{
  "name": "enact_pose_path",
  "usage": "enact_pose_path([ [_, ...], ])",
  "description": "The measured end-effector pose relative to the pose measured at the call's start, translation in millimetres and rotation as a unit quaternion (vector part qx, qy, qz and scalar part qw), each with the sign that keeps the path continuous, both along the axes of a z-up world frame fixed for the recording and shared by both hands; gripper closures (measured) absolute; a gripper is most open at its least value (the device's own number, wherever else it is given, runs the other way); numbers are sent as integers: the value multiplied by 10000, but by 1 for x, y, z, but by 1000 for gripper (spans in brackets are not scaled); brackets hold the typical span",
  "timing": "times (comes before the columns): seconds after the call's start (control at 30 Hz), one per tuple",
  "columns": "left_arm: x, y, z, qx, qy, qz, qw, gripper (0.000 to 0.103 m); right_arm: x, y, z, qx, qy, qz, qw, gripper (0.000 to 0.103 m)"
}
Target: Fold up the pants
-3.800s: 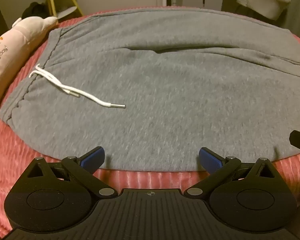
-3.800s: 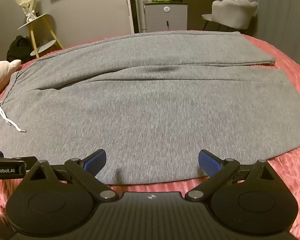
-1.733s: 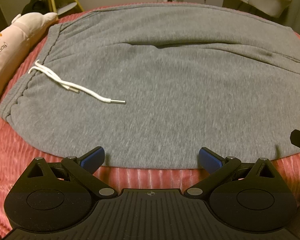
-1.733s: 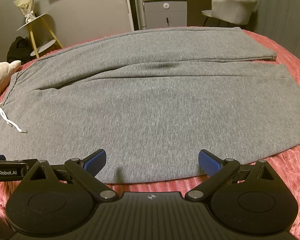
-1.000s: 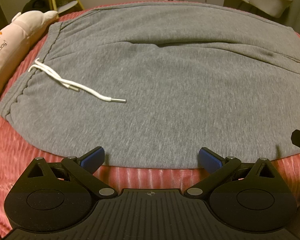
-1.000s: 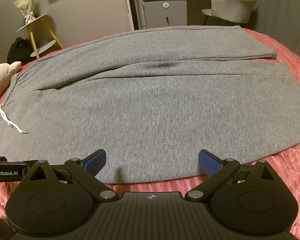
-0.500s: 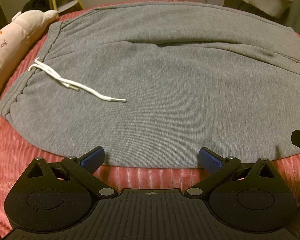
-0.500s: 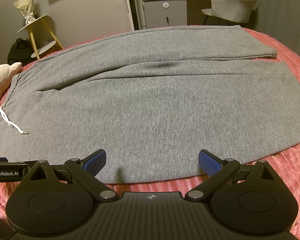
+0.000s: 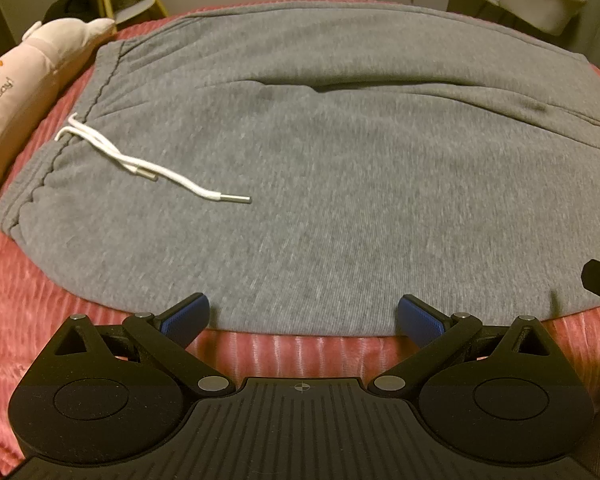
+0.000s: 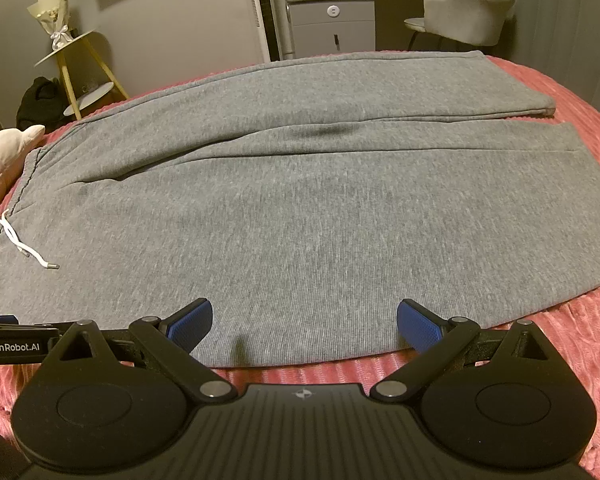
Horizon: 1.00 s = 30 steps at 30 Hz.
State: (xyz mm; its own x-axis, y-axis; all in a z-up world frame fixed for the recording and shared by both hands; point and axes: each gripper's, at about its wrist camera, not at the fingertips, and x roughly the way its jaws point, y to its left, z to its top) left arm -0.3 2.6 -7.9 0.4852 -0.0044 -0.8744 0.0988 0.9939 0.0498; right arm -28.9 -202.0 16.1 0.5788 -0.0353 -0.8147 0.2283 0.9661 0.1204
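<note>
Your left gripper (image 9: 303, 316) has its jaws spread wide and empty, the blue pads (image 9: 186, 314) sitting right at the near edge of the gray pants (image 9: 340, 184), with a strip of pink bedspread (image 9: 300, 350) showing between them. Your right gripper (image 10: 304, 320) is the same: jaws wide apart, nothing held, its pads (image 10: 418, 326) over the near hem side of the pants (image 10: 300, 208), further toward the leg ends. Ahead of both sets of jaws the one pair of pants lies flat across the bed, both legs side by side and unfolded, waistband off to the left of the jaws and leg openings off to the right. Judging from this, no fold has been made yet; the whole job is left, and you look set to pinch the near edge and carry it over the far leg. Count: one pair of pants, two legs, one white drawstring (image 9: 140, 162) with two loose ends ahead and left of the left jaws, and one pale plush pillow (image 9: 24, 80) beyond the waistband.
</note>
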Motion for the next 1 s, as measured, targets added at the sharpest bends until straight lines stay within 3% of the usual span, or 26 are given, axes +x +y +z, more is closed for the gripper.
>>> enact_pose_path([
  [0.47, 2, 3, 5, -88, 19, 75, 9999, 0, -1, -3, 0, 93, -74, 13, 9999, 4],
  [0.6, 3, 9, 15, -221, -217, 299, 9991, 0, -4, -14, 4, 430, -279, -40, 9987, 4],
  [0.73, 15, 17, 39, -379, -1036, 1070, 9881, 0, 3, -47, 1, 964, -573, -638, 9916, 4],
  [0.8, 30, 13, 49, -442, -1352, 1281, 9815, 0, 20, -70, -10, 1326, -337, -892, 9866, 4],
  [0.93, 83, -6, 54, -543, -1482, 1592, 9745, 0, 52, -111, -49, 1793, 391, -1387, 9732, 4],
  [1.0, 110, -15, 49, -648, -1522, 1716, 9712, 0, 55, -121, -55, 2001, 334, -1402, 9691, 4],
])
